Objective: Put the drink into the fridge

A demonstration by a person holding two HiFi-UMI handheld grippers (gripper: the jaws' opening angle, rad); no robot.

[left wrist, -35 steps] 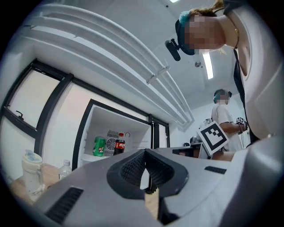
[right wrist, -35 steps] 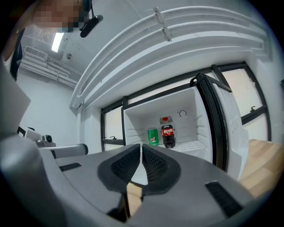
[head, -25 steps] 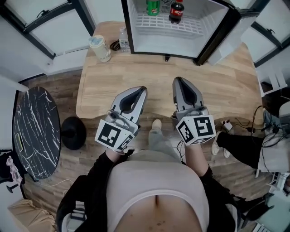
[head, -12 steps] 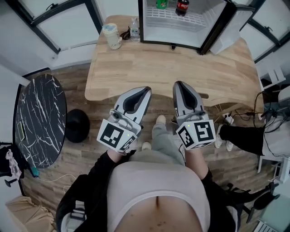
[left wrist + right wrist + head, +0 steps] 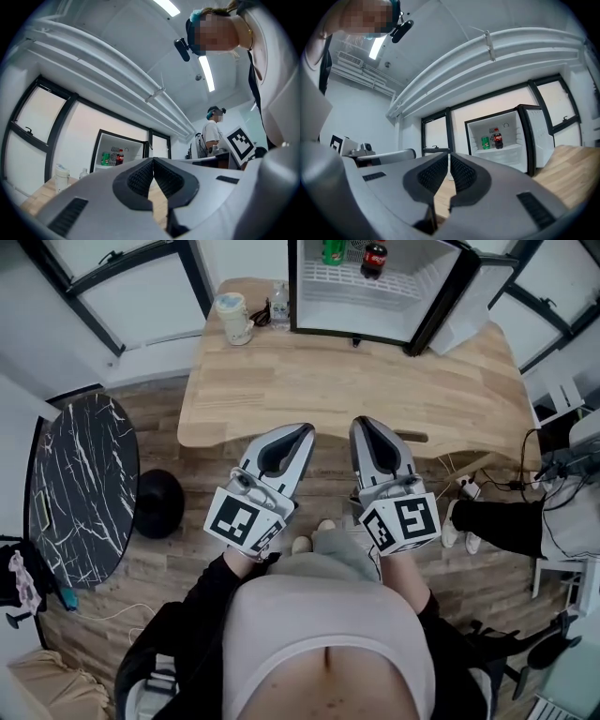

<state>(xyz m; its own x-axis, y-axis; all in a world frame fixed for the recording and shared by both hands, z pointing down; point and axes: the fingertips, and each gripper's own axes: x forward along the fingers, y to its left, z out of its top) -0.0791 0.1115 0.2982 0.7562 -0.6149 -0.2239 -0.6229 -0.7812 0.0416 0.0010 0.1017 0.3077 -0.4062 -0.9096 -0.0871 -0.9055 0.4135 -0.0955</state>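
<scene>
The small fridge (image 5: 375, 287) stands open at the far side of the wooden table (image 5: 356, 381). On its wire shelf a cola bottle (image 5: 374, 259) stands beside a green can (image 5: 334, 249). Both also show in the right gripper view, the cola bottle (image 5: 497, 138) and the green can (image 5: 485, 142), and in the left gripper view, the cola bottle (image 5: 120, 158). My left gripper (image 5: 306, 431) and right gripper (image 5: 360, 424) are held side by side in front of the table's near edge. Each is shut with nothing between its fingers.
A white lidded cup (image 5: 232, 317) and a small clear bottle (image 5: 278, 304) stand at the table's far left corner. The fridge door (image 5: 473, 296) hangs open to the right. A round black marble table (image 5: 80, 493) is at left, another person's legs (image 5: 502, 526) at right.
Both grippers have drawn back from over the table to just off its near edge. The table and fridge now lie farther away. Both pairs of jaws have stayed shut.
</scene>
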